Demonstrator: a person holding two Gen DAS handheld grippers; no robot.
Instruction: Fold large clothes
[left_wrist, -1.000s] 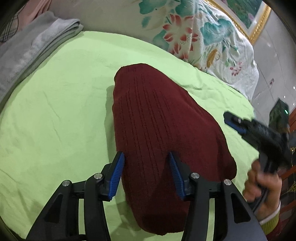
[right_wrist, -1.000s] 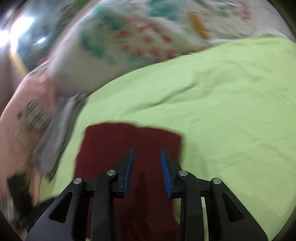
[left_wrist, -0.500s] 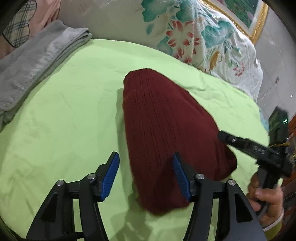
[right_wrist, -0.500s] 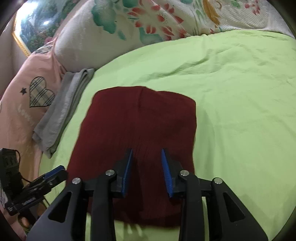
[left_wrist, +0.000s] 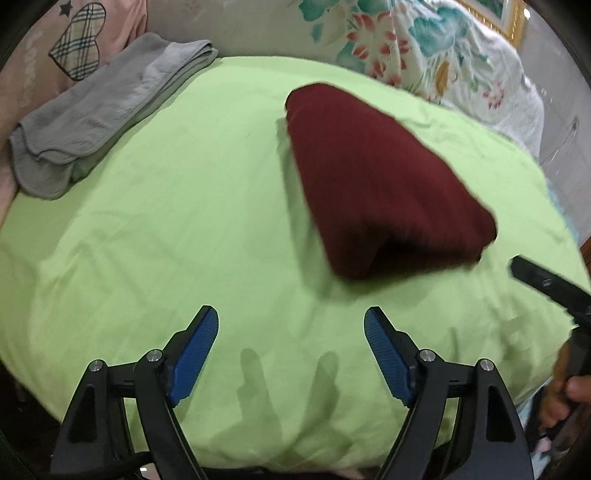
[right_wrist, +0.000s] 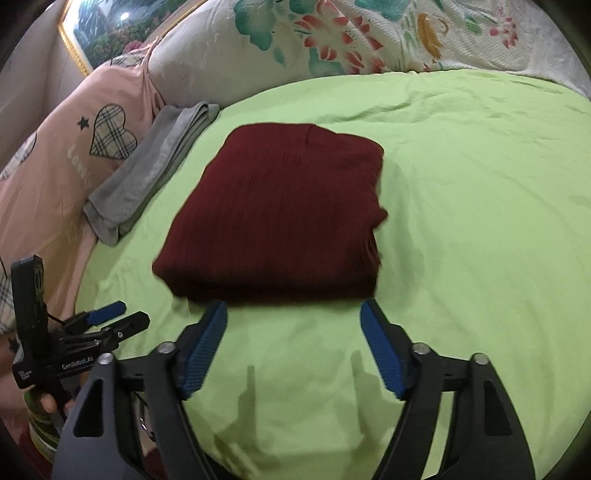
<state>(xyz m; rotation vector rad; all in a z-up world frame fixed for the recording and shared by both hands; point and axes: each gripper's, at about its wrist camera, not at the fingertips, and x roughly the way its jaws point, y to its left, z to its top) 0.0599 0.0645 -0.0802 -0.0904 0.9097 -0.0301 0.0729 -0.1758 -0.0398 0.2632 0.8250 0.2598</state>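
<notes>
On the green sheet (right_wrist: 461, 177) the dark red sweater (right_wrist: 280, 218) lies folded into a neat block. Both the left gripper (left_wrist: 291, 328) and right gripper (right_wrist: 293, 325) have just been opening, jaws apart and empty. Judging by this, draw both straight back without snagging the near edge.

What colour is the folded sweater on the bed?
Dark red, a plain ribbed knit; the sweater shows best in the right wrist view.

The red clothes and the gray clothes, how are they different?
The dark red garment lies out in the middle of the green sheet; the gray garment sits at its edge, against the pink pillow. The red one looks like a wider, thicker bundle; the gray one is long and narrow. Both are folded.
</notes>
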